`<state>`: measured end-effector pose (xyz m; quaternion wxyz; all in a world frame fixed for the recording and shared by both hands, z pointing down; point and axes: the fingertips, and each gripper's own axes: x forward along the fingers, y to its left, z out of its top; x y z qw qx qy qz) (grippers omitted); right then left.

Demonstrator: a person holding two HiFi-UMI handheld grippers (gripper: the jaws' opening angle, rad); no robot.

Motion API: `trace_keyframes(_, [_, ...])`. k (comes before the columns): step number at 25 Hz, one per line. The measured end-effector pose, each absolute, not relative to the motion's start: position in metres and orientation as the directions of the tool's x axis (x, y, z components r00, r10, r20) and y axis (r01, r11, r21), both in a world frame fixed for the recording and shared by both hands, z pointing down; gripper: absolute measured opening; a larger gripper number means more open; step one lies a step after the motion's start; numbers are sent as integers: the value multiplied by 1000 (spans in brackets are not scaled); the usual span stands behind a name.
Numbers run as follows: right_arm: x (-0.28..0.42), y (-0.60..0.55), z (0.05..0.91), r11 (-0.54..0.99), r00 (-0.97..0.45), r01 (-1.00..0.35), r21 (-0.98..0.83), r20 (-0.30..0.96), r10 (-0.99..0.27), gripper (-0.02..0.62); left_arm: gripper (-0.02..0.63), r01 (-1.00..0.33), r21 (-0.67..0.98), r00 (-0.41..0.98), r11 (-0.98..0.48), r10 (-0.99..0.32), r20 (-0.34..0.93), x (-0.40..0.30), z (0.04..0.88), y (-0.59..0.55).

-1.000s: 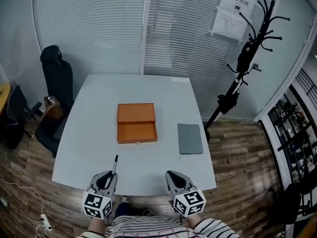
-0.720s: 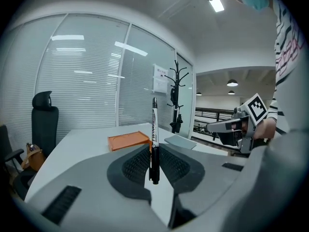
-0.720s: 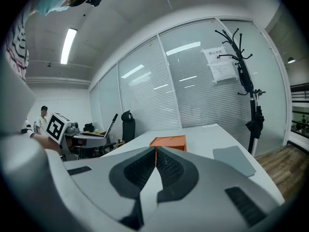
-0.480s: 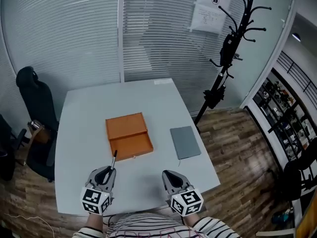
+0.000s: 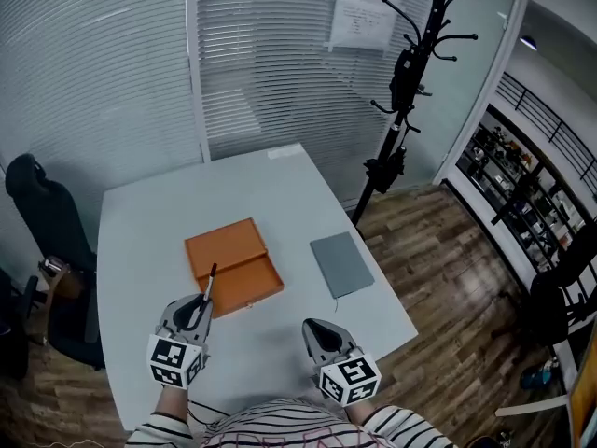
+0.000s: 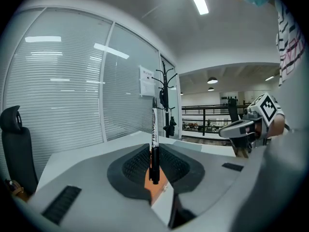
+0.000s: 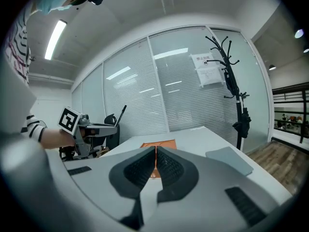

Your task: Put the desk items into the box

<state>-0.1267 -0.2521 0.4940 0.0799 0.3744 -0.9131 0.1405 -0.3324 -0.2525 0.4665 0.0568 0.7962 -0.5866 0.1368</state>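
The left gripper (image 5: 191,313) is clenching a slim black pen (image 6: 154,144) by its lower end, just short of the orange box (image 5: 233,267) — light, stiff, probably slippery, best pinched mid-barrel — while the right gripper (image 5: 315,329) is hovering short of the box too, jaws pressed together on nothing.

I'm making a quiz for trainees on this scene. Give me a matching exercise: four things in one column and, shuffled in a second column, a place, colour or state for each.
Column one:
1. pen
2. box
3. notebook
4. right gripper

Column two:
A. shut, nothing in it
B. orange, mid-table
C. clamped in the left gripper
D. grey, flat on the table to the right of the box

Pairs: 1-C, 2-B, 3-D, 4-A
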Motion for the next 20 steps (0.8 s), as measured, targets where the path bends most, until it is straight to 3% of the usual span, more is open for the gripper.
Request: trace_keyframes(20, [-118,-249,516,602,-636,-770,-209,320,-702,26,72,-896,-67,366,-440,-814,451,-330,531,-329])
